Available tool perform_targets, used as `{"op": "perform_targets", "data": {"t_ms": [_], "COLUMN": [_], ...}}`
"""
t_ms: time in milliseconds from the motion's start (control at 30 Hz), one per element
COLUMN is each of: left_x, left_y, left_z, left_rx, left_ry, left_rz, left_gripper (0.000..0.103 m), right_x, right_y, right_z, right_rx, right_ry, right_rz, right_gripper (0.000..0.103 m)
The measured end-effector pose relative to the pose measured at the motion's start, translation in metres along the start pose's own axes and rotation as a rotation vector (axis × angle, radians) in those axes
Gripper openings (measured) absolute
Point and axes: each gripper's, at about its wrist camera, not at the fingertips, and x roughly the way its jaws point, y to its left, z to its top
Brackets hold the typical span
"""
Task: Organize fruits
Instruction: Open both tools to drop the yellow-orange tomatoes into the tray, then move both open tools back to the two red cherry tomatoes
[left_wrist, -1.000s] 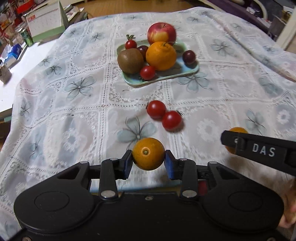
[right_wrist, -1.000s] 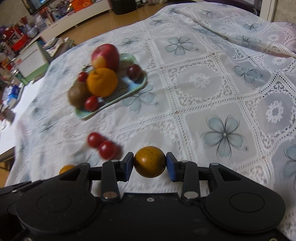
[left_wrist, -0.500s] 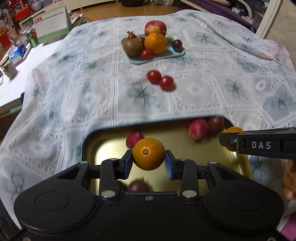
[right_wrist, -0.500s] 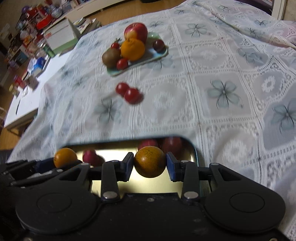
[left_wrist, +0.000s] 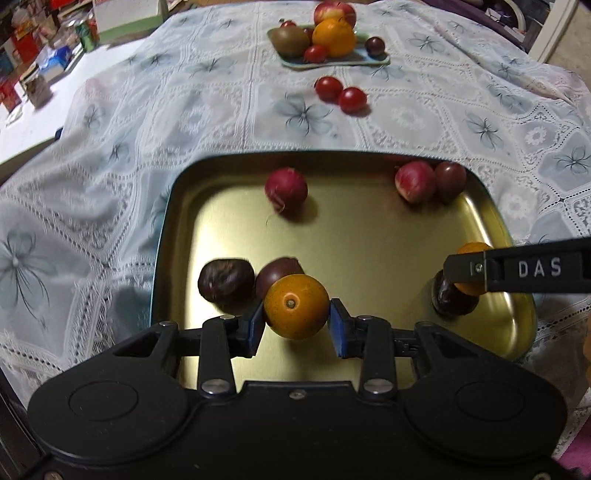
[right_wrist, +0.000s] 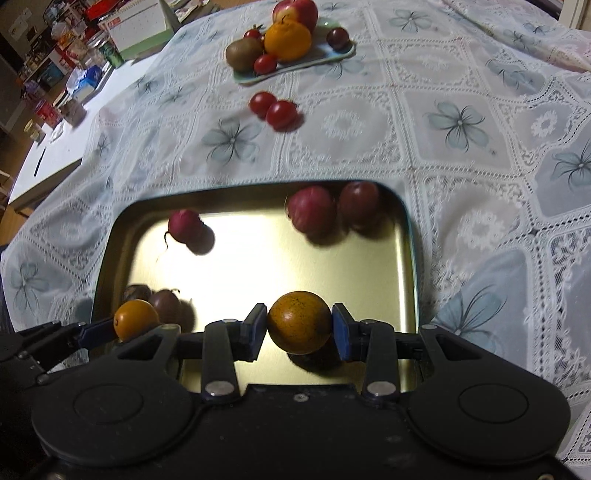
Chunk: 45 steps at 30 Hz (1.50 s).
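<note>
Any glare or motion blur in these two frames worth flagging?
Right wrist view: strong white glare washes out the gold tray floor; the radishes smear with motion blur. Left wrist view: no blown glare, milder blur on the tray's fruit, fisheye bending the tablecloth.

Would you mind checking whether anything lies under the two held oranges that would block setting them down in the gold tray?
Partly. Under the left gripper, its orange overlaps a dark plum; the right gripper's orange hangs over a dark fruit. The gold tray's middle is bare.
</note>
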Motion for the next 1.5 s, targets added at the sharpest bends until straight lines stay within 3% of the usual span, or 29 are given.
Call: {"op": "perform_targets", "data": {"t_ms": [367,833,1167,1500], "left_x": [0.004,0.004,0.01,0.012], "left_y": [0.0,0.001,0.017,0.024], "left_z": [-0.005,0.013,0.037,0.035], "left_rx": [-0.019,-0.023,-0.071,-0.088], "left_ry": [0.01,-0.006,-0.038,-0.036], "left_rz": [0.019,0.005,0.073,0.062], "left_gripper": [0.045,0.046,0.046,0.047], "right_x": [0.009,0.003,0.001,-0.001], "right_y": [0.006,-0.004,-0.016,-0.011], "right_z": [-0.007,0.003,0.011,0.01], "right_rx": [-0.024,0.024,0.075,0.054], "right_ry": [0.042,0.016,-0.014,-0.028], "right_rz": [0.001,-0.006,-0.038,-0.046], "right_gripper": [0.038,0.038,0.038,0.04]}}
